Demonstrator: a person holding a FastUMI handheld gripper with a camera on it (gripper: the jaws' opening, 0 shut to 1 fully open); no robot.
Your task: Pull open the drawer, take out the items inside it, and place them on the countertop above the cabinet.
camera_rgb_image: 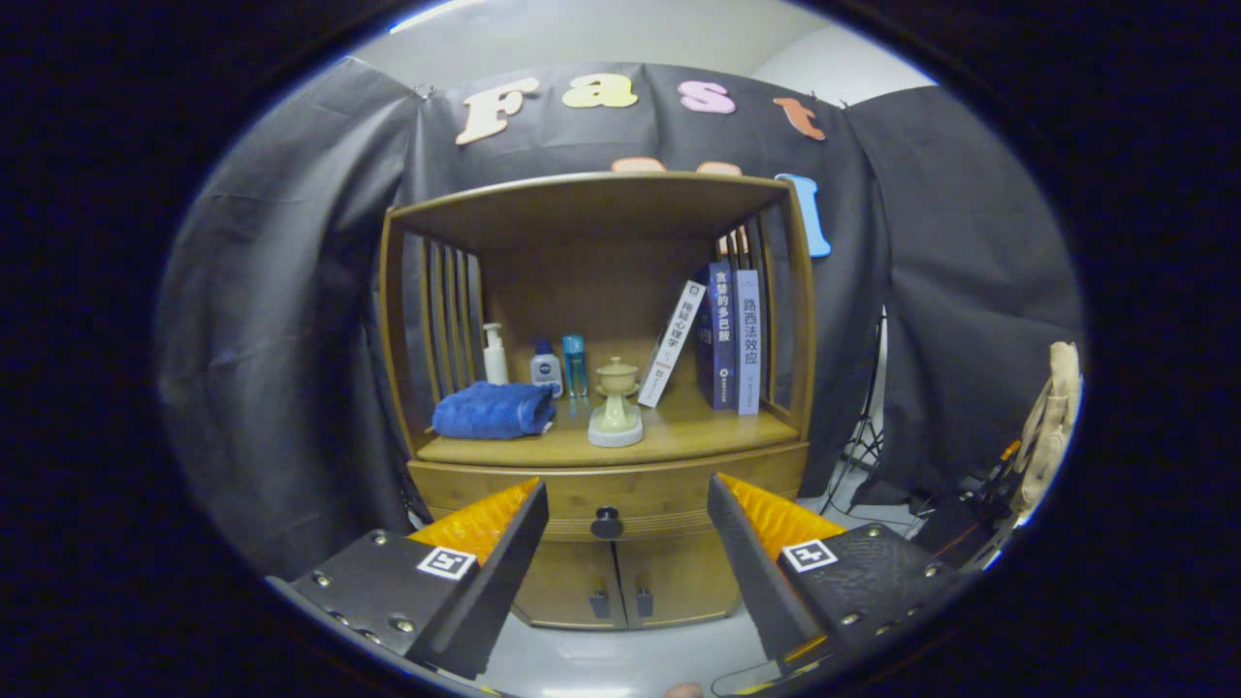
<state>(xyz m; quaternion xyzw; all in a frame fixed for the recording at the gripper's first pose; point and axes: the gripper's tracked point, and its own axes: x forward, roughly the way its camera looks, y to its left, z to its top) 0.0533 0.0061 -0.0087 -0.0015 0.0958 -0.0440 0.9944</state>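
Gripper (625,504) fingers spread wide, round dark knob (607,523) (closed wooden drawer (669,490)) ahead between them

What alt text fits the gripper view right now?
The open gripper faces a closed wooden drawer, its dark knob showing between the fingers. On the countertop above sit a blue towel, bottles, a ceramic cup and books.

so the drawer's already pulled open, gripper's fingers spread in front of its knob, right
Not quite: the gripper view shows the drawer shut, flush with the cabinet front. The rest holds: the gripper has its fingers spread, empty, with the knob between and beyond them.
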